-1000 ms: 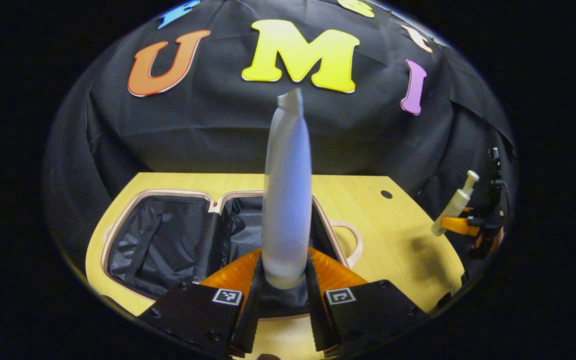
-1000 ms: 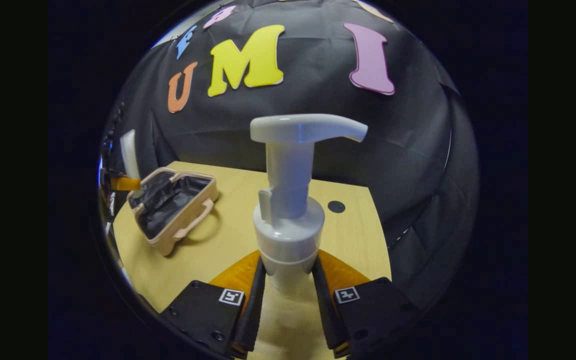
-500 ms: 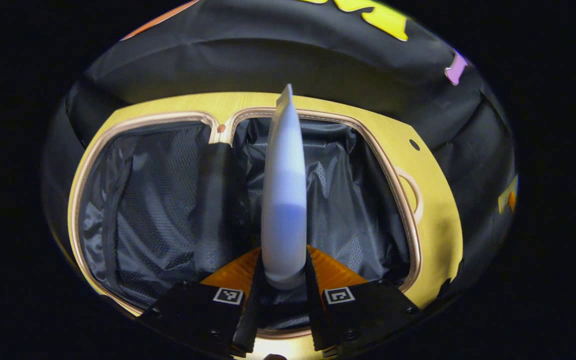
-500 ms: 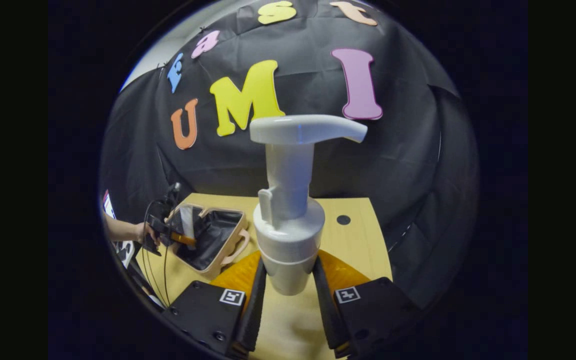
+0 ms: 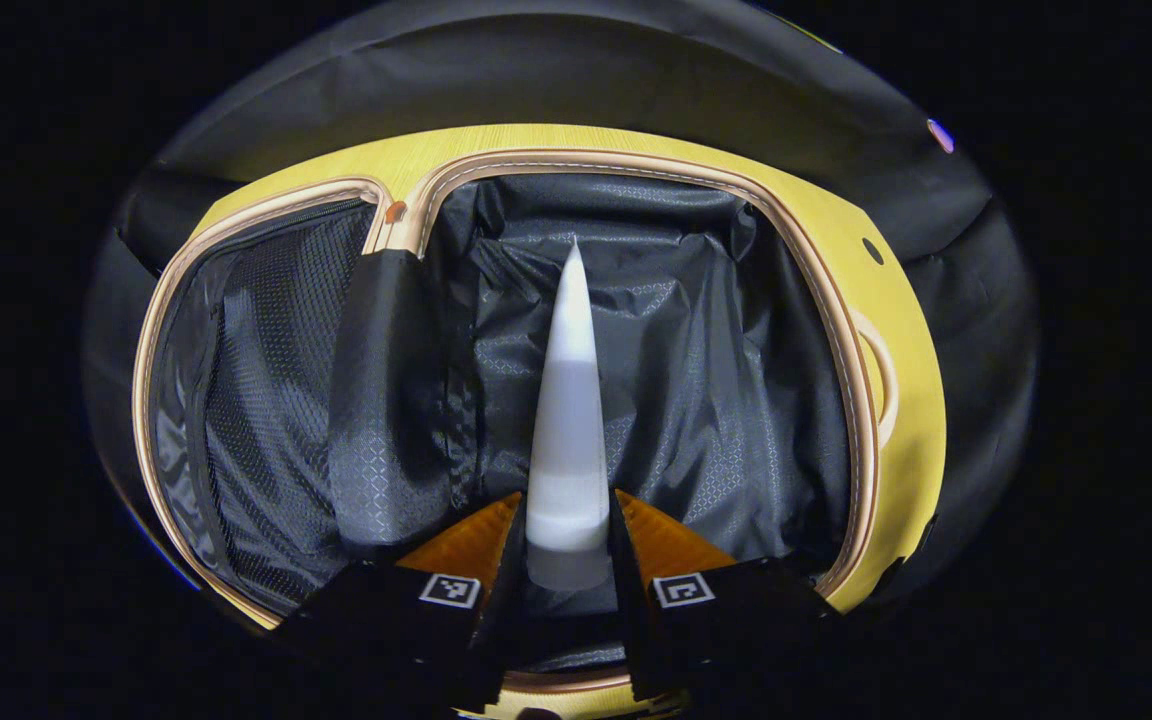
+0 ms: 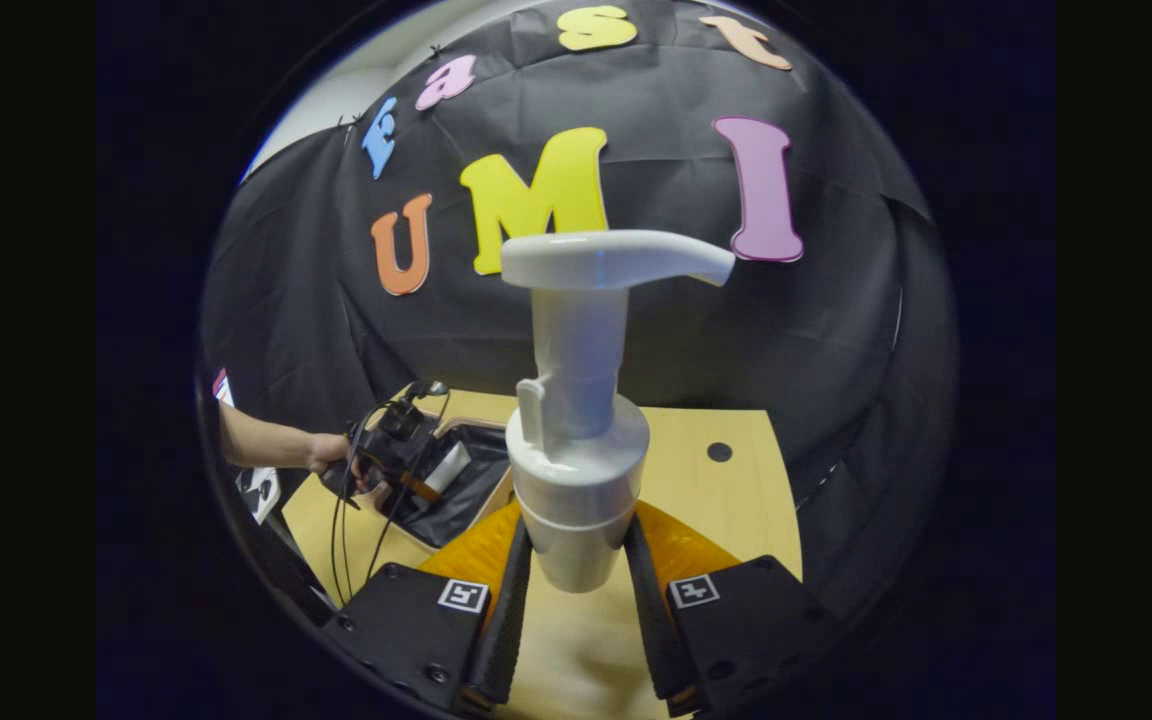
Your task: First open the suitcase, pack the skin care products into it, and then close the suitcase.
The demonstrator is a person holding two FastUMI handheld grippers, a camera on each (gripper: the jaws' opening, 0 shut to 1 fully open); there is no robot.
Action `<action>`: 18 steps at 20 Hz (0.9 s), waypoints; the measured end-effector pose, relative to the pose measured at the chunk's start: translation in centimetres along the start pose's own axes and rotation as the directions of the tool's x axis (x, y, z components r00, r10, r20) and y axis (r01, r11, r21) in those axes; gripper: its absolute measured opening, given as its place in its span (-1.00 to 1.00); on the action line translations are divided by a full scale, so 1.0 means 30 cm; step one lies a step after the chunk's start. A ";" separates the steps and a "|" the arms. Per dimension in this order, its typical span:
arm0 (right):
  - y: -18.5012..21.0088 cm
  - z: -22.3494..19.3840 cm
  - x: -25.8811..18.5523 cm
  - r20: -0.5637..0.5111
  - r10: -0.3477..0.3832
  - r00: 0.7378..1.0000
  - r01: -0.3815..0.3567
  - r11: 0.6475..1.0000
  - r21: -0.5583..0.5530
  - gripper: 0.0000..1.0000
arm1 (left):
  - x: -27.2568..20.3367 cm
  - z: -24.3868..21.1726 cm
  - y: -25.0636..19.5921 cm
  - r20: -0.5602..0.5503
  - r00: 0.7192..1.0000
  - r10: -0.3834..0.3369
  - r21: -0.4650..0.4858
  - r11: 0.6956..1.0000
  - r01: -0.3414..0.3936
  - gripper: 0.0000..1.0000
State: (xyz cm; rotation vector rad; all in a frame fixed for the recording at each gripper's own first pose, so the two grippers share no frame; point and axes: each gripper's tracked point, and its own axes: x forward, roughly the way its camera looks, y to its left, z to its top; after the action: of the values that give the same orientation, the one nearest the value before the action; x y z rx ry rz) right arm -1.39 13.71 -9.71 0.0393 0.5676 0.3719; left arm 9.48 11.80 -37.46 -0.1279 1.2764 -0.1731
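The open suitcase (image 5: 841, 330) lies flat on the wooden table, a tan rim around two halves lined in black. My left gripper (image 5: 566, 560) is shut on the capped end of a white tube (image 5: 569, 420), which points down over the right half. My right gripper (image 6: 576, 580) is shut on the base of a white pump bottle (image 6: 581, 400), held upright above the table. In the right gripper view the suitcase (image 6: 471, 490) is at left, with the left gripper (image 6: 426, 487) holding the tube (image 6: 448, 466) over it.
The light wooden table (image 6: 726, 500) has a small round hole (image 6: 719, 452) toward its far right. A suitcase handle (image 5: 881, 375) sticks out on the right side. A person's hand (image 6: 321, 455) and forearm hold the left gripper, with a cable hanging from it.
My left gripper has tipped downward and moved over the suitcase, lowering the tube toward the right half. My right gripper has lifted the pump bottle higher and turned slightly.
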 end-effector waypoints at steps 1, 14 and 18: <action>0.039 0.009 0.030 -0.014 0.028 1.000 -0.029 1.000 -0.011 -0.03 | -0.017 0.007 0.001 0.019 1.000 0.009 -0.007 1.000 -0.009 0.00; 0.612 -0.124 0.647 -0.412 0.328 0.850 -0.281 0.944 0.172 -0.03 | -0.564 -0.191 0.019 0.576 0.813 0.089 -0.188 0.982 0.026 0.80; 0.632 -0.346 0.780 -0.649 0.309 0.695 -0.149 0.945 0.291 -0.02 | -0.623 -0.365 -0.008 0.616 0.786 0.048 -0.252 0.958 0.139 0.80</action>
State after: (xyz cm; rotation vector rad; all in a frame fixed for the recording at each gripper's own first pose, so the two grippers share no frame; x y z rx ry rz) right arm 4.99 39.03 -27.96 0.1918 1.3638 0.5756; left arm -6.26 15.29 -23.00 -0.4325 0.6263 0.0204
